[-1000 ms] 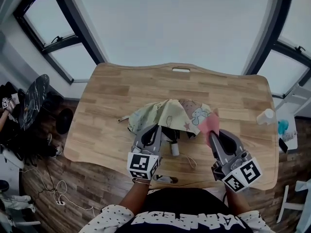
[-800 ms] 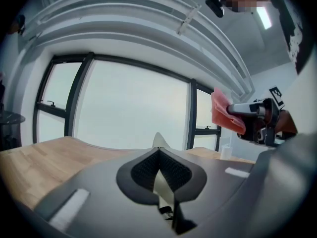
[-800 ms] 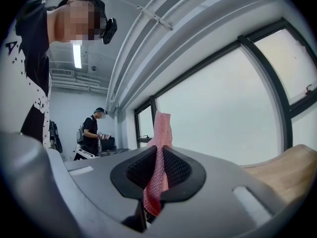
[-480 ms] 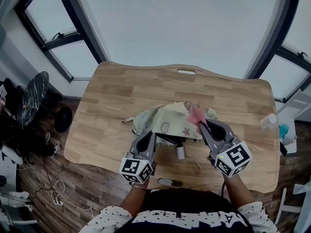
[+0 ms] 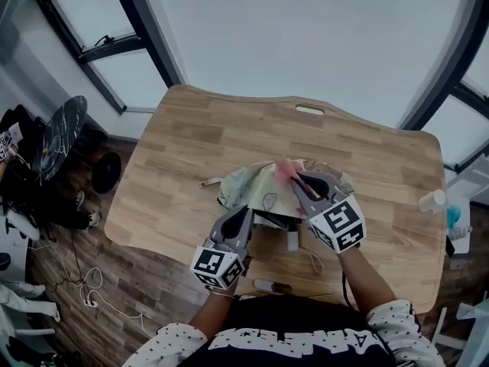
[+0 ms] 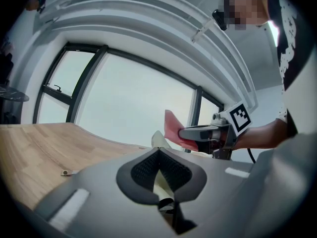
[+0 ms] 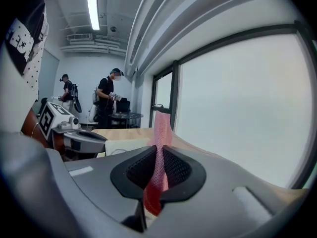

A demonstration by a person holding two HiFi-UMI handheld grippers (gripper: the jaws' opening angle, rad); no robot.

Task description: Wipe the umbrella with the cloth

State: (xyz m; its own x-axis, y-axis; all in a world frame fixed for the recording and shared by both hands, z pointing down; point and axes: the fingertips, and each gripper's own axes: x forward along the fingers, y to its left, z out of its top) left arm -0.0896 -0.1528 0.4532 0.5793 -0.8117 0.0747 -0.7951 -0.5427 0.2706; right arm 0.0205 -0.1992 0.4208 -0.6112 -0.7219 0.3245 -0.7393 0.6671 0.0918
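Pinching on both sides. Left gripper (image 5: 244, 214): jaws pressed together on a fold of the collapsed, pale yellow-green printed fabric umbrella (image 5: 256, 193). Cream fabric sits between the ribbed pads in the left gripper view. Right gripper (image 5: 298, 182): jaws clamped on a pink mesh cloth (image 5: 286, 168), which stands up past the fingertips as a narrow strip in the right gripper view.

Umbrella lies bunched at the middle of the light wooden table (image 5: 183, 144), nearer the person's edge. Left gripper at its near left edge. Right gripper over its right part, cloth on or just above the canopy; contact not clear. Grippers near each other, not touching. White handle stub (image 5: 293, 241) pokes out of the canopy toward the person, between the two grippers.

Containers: one small white bottle (image 5: 432, 199) at the table's right edge, well apart from the umbrella; contents not visible.
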